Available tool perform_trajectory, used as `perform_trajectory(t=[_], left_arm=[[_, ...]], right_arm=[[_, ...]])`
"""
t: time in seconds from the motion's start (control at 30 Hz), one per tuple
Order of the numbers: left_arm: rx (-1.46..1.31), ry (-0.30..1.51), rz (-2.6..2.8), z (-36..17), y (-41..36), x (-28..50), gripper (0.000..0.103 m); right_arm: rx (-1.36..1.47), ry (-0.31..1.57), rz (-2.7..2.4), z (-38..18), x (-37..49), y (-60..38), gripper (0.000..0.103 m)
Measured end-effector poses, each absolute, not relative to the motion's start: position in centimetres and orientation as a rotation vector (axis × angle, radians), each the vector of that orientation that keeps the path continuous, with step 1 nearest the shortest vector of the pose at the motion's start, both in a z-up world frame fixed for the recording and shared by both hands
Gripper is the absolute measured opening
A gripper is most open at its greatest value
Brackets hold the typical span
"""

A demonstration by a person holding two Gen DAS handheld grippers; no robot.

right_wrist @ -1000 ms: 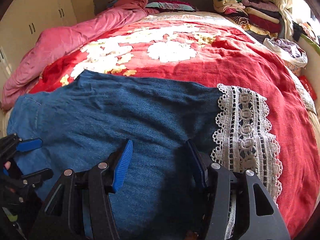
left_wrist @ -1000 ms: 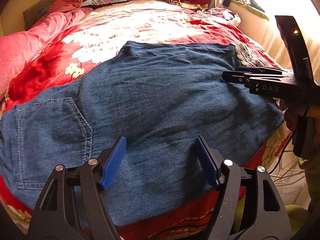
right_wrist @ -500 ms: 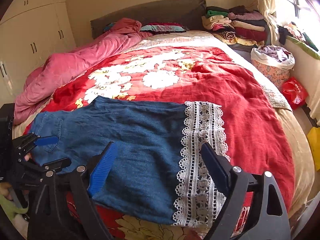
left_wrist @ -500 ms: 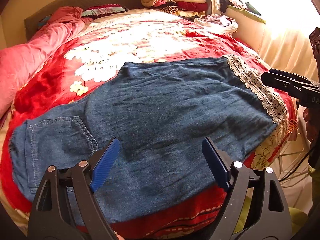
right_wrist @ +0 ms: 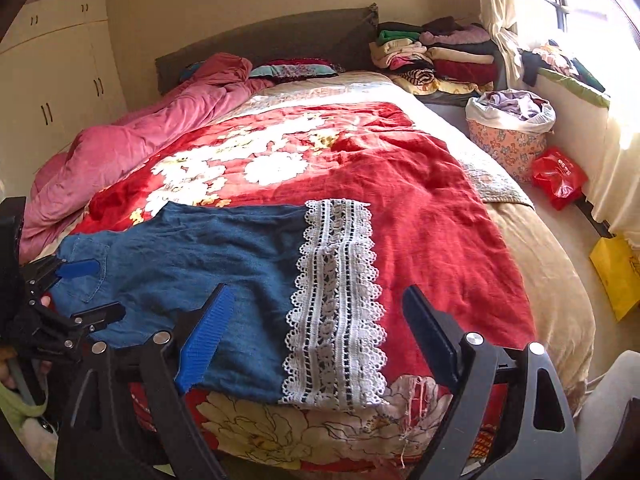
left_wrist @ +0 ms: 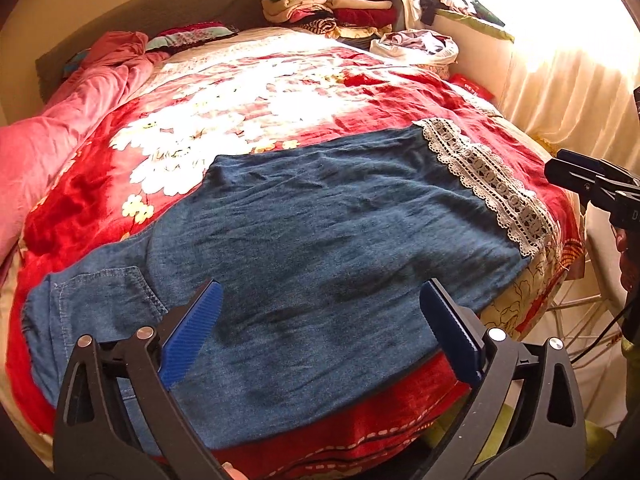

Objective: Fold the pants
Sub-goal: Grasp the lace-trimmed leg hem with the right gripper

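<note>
Left gripper [left_wrist: 320, 332] wide above flat pants [left_wrist: 320, 240].

Both cameras sit at the foot of the bed [left_wrist: 516, 312], above its near edge, angled down and looking up its length toward the headboard [right_wrist: 280, 40]. The left wrist view stands toward the bed's left foot corner, close over the denim pants [left_wrist: 320, 248], which fill its middle. The right wrist view stands further toward the bed's right side and a little further back from the bed, taking in the wardrobe [right_wrist: 52, 72] left of the bed and the floor on its right. Both share the pants, the bed's red blanket [right_wrist: 420, 208], the headboard and the stacked clothes [left_wrist: 332, 8] beside it
</note>
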State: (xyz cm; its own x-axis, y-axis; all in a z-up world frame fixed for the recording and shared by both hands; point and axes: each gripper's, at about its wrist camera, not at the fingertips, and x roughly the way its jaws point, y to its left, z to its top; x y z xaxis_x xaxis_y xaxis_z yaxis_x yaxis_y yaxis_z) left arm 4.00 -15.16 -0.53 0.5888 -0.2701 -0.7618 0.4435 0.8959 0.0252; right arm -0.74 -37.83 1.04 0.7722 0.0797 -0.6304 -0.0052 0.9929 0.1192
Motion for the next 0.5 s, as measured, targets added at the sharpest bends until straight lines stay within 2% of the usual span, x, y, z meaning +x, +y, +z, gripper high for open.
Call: perform_trajectory(t=[0.5], left_arm=[[0.328, 0.829, -0.510, 1.0, -21.4, 8.4, 0.093]], right_arm=[[0.179, 0.756, 0.024, -2.4, -1.7, -39.6, 0.085]])
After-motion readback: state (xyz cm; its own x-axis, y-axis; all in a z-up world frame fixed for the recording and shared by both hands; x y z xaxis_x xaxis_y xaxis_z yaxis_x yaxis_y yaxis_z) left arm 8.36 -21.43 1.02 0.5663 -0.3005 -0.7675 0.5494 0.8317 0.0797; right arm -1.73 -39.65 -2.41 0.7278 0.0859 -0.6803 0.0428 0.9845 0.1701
